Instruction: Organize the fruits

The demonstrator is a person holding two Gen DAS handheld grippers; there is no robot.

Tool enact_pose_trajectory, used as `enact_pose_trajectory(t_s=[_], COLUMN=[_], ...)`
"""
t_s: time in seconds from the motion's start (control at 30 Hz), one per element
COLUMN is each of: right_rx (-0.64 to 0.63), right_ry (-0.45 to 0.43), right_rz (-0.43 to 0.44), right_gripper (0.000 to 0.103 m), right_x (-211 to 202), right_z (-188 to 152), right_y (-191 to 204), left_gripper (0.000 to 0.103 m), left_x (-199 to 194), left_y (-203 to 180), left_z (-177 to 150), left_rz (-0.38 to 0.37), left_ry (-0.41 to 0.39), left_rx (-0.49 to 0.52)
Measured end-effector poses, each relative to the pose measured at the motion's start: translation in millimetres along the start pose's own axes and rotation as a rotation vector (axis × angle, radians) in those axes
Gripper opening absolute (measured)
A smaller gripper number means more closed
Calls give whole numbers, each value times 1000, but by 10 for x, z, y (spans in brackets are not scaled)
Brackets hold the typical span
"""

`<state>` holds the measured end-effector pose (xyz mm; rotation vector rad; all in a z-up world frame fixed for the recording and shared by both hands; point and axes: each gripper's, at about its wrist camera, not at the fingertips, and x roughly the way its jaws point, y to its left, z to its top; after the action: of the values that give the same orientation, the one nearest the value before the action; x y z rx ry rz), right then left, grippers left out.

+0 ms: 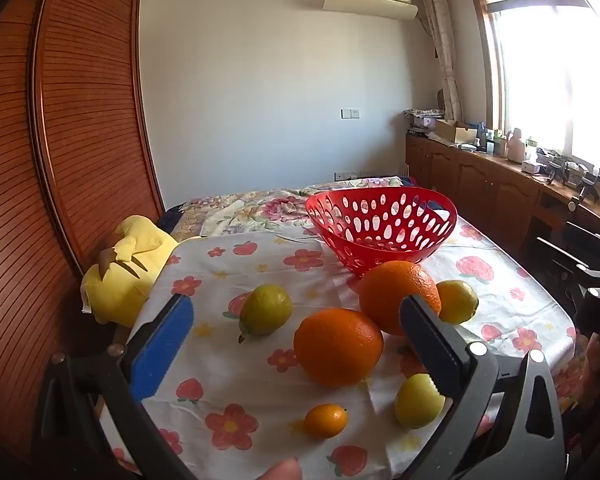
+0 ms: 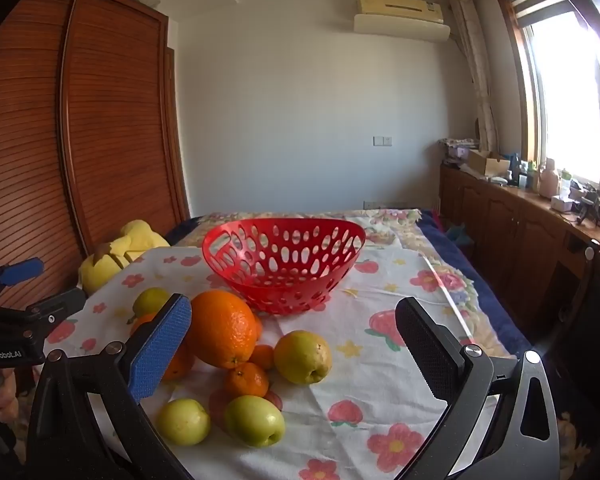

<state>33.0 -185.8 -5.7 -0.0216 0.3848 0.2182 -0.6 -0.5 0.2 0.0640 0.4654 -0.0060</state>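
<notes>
oranges (image 1: 338,346): looking heavy, firm, rolling easily; squeezing across the middle
grippers: left gripper (image 1: 296,338) and right gripper (image 2: 294,344) both hanging wide open, holding nothing
basket (image 2: 284,264): sitting empty

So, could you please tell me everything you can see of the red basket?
The red basket is a glossy, plastic-looking bowl with an oval rim and walls pierced all over by oval holes, narrowing to a small base. It stands upright on the flowered cloth at the far side of the fruit and looks empty. Through the holes only cloth shows. The big orange lies just in front of it; whether they touch I cannot tell. Neither gripper is near it.
</notes>
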Motion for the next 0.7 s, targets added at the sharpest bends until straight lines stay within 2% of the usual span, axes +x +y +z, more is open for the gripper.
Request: enact_pose_trajectory(t_s=[0.7], right_rx=[6], right_ry=[-4], right_rz=[0], right_gripper=[103], right_x=[-18], right_z=[9], right_y=[-3], left_gripper=[103], left_x=[-70], left_y=[60], left_z=[72], left_rz=[-7], left_ry=[0], left_rx=[-7])
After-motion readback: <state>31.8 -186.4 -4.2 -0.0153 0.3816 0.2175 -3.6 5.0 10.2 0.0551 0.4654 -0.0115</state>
